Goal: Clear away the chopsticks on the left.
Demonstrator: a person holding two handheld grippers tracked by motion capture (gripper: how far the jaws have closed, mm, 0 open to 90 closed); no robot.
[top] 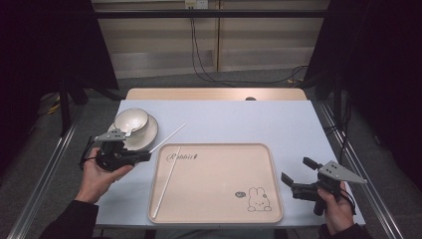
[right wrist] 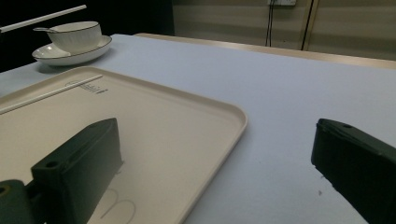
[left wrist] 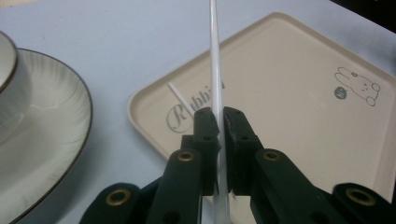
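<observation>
pale blue table (top: 224,119), beige tray (top: 219,199) near the front edge.
right gripper (top: 297,175) hangs wide open beside the tray, holding nothing. one white chopstick (top: 165,183) lies on the tray; left gripper (top: 147,155) is clamped on another chopstick (top: 169,137) above the tray's corner. behind it, a bowl (top: 131,119) sits on a saucer (top: 149,134).

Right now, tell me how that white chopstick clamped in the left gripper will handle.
The held chopstick looks thin, straight and probably stiff. Smooth and round, it may slip or pivot between the left gripper jaws. Set flat like the other chopstick on the tray, it could roll.
</observation>
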